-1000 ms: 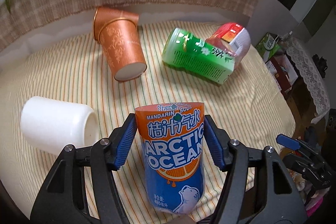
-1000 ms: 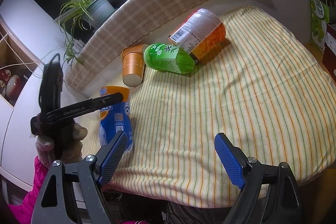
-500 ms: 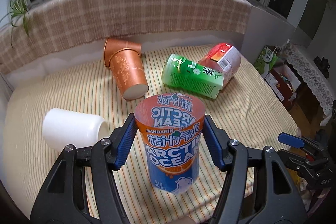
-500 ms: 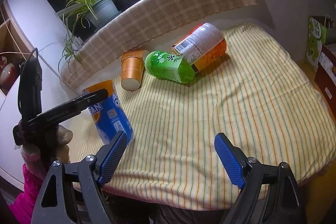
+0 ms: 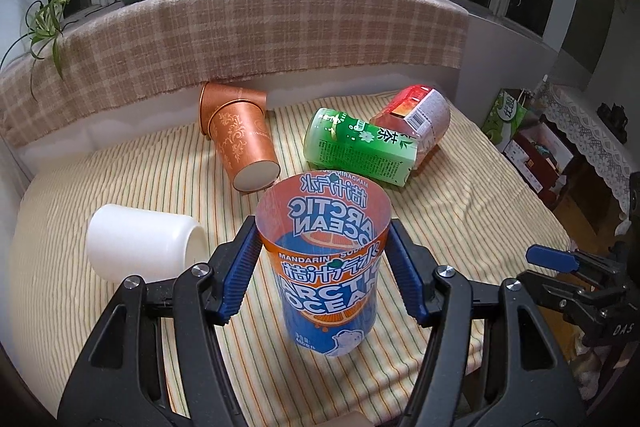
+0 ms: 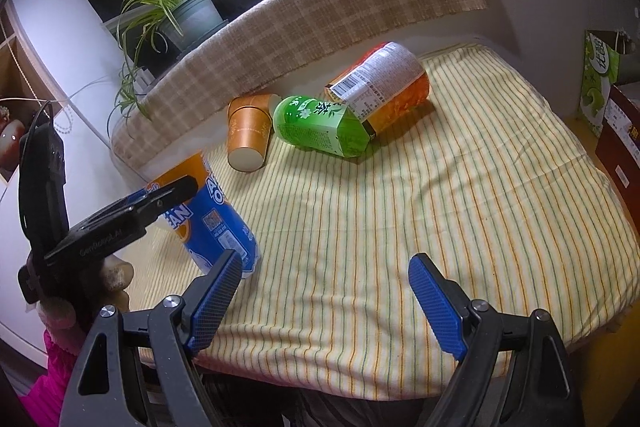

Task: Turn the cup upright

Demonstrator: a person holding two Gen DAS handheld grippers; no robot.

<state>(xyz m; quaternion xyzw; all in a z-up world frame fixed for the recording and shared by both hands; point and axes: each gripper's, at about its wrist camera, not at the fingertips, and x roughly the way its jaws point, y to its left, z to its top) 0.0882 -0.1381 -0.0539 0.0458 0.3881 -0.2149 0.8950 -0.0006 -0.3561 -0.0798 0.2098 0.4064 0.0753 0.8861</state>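
My left gripper (image 5: 322,263) is shut on the orange-and-blue Arctic Ocean cup (image 5: 326,267). The cup stands nearly upright with its open mouth up and its base on or just above the striped cloth. In the right wrist view the same cup (image 6: 212,223) tilts a little, with the left gripper's finger across it. My right gripper (image 6: 326,301) is open and empty over the table's front edge, to the right of that cup.
On the striped table (image 5: 460,211) lie a white cup (image 5: 140,247), two nested copper cups (image 5: 240,139), a green cup (image 5: 356,151) and a red-orange cup (image 5: 416,115), all on their sides. A checked cloth ledge (image 5: 240,27) runs behind. Boxes (image 5: 536,155) stand at right.
The left gripper has tipped the Arctic Ocean cup up from leaning toward me to almost upright, so its open mouth now shows. The right gripper stayed open and nearly still.
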